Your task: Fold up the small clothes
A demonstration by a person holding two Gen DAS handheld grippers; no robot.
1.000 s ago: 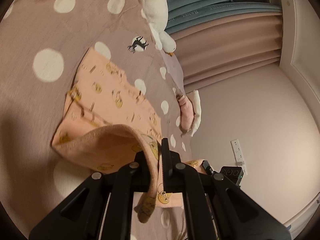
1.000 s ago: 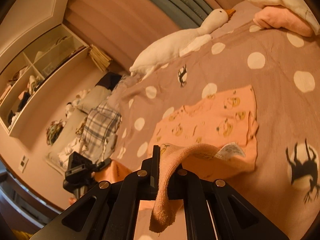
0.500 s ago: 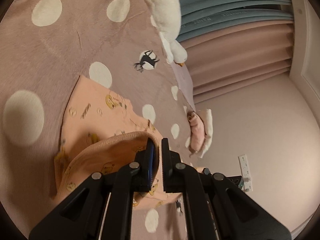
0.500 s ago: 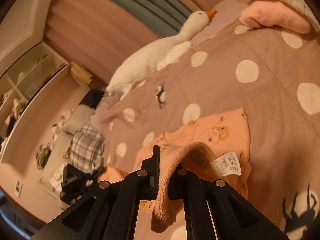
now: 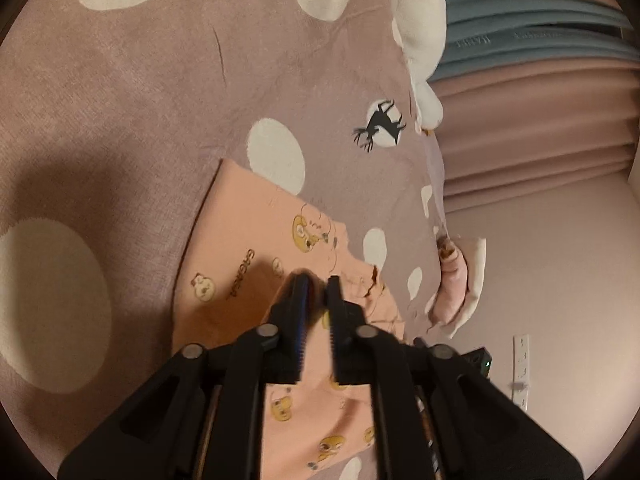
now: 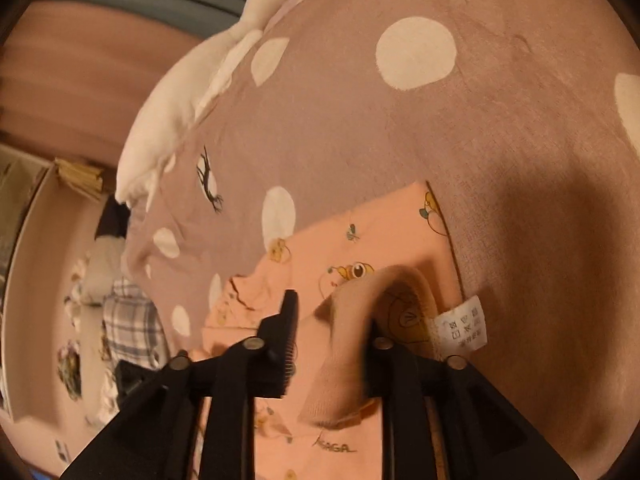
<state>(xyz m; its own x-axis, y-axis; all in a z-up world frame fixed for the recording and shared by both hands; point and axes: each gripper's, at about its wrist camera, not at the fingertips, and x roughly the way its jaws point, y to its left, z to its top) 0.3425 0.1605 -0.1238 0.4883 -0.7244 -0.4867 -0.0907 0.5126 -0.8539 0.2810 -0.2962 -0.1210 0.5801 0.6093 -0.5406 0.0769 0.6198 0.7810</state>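
The left hand-held gripper (image 5: pixel 316 280), its jaws just parting with nothing between, hovers over the peach garment (image 5: pixel 256 264) on the bed (image 5: pixel 140 100); the right hand-held gripper (image 6: pixel 332 300), also just spreading, has the ribbed cuff (image 6: pixel 352 336) draped loosely between its jaws. A plush goose (image 6: pixel 192 100) lies beyond.

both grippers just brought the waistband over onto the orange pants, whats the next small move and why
Probably lift the right gripper up and back so it clears the cloth. Both sets of jaws have just been opening, and the orange pants lie folded on the spotted bedspread. The ribbed waistband is draped loose between the right fingers, no longer pinched; the left gripper looks free of cloth.
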